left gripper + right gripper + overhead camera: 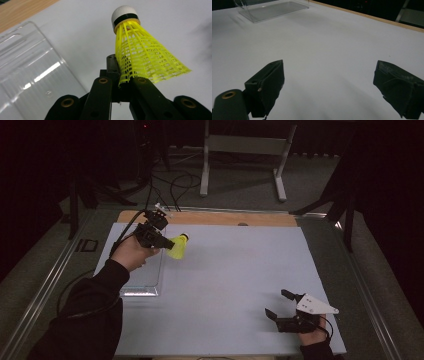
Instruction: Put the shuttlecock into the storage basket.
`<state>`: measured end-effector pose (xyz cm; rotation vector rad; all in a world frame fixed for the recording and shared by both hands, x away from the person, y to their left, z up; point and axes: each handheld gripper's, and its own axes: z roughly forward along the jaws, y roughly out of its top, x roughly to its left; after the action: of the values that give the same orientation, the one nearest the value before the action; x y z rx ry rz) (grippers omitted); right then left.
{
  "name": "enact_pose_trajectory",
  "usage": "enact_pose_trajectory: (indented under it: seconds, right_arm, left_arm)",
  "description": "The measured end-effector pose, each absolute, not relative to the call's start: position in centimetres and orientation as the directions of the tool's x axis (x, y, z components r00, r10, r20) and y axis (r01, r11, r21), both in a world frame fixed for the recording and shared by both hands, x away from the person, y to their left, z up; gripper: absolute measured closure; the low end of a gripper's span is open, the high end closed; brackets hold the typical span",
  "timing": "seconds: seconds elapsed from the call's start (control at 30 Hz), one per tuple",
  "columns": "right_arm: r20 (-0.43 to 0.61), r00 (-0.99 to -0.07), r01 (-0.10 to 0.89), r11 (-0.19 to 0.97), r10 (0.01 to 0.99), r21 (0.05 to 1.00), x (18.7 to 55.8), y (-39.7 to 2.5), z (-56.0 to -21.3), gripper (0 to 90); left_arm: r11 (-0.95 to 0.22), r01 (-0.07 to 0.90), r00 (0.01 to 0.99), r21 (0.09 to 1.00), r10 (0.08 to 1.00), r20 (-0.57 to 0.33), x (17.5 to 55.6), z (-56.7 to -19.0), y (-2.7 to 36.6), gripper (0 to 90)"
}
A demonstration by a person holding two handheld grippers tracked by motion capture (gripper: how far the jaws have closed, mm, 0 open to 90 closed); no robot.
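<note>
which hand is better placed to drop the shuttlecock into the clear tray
Left. The left gripper already pinches the yellow shuttlecock by its skirt, right beside the clear tray. The right gripper rests open and empty at the near right.

One yellow plastic shuttlecock (140, 50) is counted — one clear plastic tray (145, 275) as well — and two grippers are seen: the left gripper (162, 240), the right gripper (279, 304).

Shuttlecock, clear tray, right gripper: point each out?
shuttlecock (145, 57), left gripper view, on its yellow mesh skirt.
clear tray (145, 280), high view, on its floor near the front rim.
right gripper (279, 303), high view, between its open fingertips.
</note>
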<state>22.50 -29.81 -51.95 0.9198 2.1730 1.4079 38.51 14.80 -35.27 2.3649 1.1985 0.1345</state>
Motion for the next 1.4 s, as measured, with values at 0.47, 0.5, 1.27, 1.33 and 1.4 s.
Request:
enact_pose_trajectory:
  seconds: [0.47, 0.5, 1.27, 1.33, 1.4]
  right_arm:
    - [0.036, -0.71, 0.318, 0.275, 0.704, 0.908, 22.5, -29.7, -52.0, 10.0]
    - [0.033, -0.71, 0.316, 0.276, 0.704, 0.908, 22.5, -29.7, -52.0, 10.0]
    - [0.033, -0.71, 0.318, 0.278, 0.704, 0.907, 22.5, -29.7, -52.0, 10.0]
    - [0.033, -0.709, 0.319, 0.278, 0.704, 0.906, 22.5, -29.7, -52.0, 10.0]
    - [0.035, -0.71, 0.321, 0.279, 0.703, 0.905, 22.6, -29.7, -52.0, 10.0]
  left_arm:
    - [-0.434, 0.778, 0.53, 0.455, 0.842, -0.104, 38.9, -35.9, 18.0, 90.0]
    - [-0.421, 0.785, 0.515, 0.454, 0.851, -0.103, 38.9, -36.1, 18.5, 90.0]
    - [-0.359, 0.844, 0.429, 0.398, 0.897, -0.102, 39.3, -41.1, 20.8, 90.0]
    - [-0.353, 0.85, 0.421, 0.392, 0.902, -0.1, 39.4, -41.5, 20.9, 90.0]
    - [-0.344, 0.856, 0.413, 0.385, 0.904, -0.111, 39.5, -42.0, 21.0, 90.0]
